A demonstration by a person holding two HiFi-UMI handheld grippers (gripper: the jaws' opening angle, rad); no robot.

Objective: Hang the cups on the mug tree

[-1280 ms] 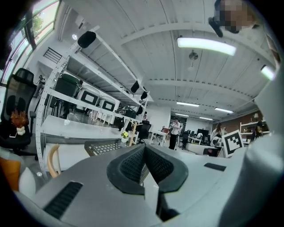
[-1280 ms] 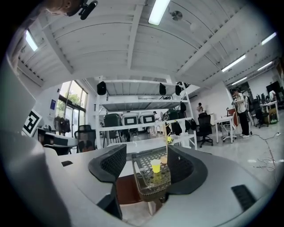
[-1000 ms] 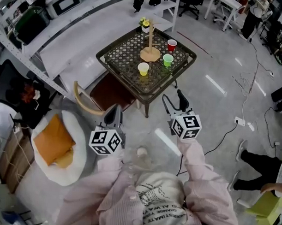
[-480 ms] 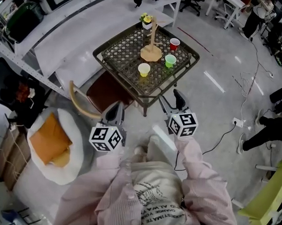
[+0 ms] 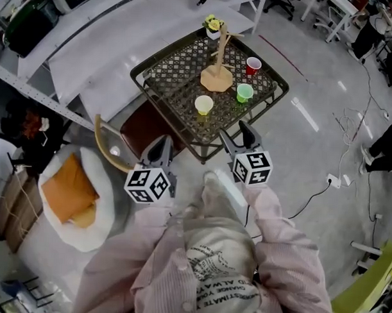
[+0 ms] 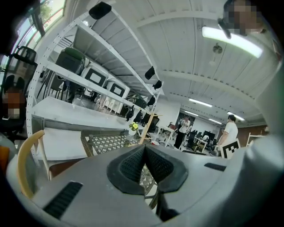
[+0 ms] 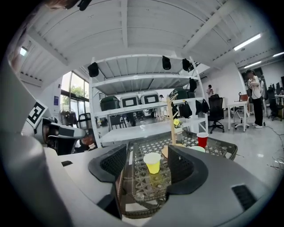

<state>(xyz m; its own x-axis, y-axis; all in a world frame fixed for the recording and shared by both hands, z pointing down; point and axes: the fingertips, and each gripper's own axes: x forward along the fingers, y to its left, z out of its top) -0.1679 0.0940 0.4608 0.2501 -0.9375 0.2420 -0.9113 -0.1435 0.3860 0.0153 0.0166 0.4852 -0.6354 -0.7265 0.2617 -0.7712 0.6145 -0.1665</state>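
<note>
A lattice-topped worktop (image 5: 176,72) is seen ahead of the person, and the wooden mug tree (image 5: 216,78) is stood on it toward its far side, with every peg bare. The left tool (image 5: 162,145) and the right tool (image 5: 234,133) are held in the air on the near side of the mug tree, well apart from it and short of the worktop's near edge. The left tool's jaws are pressed together with nothing between them; the right tool's jaws are spread wide and empty, with the yellow cup (image 5: 203,105) framed far off in their gap. All 3 cups are stood upright on the worktop: the yellow cup on the near side of the mug tree, the green cup (image 5: 244,92) just beside its base to the right, and the red cup (image 5: 253,65) to the right and further back. Nothing is judged done yet: 0 cups are hung, and 3 are left to be picked up and hooked.
</note>
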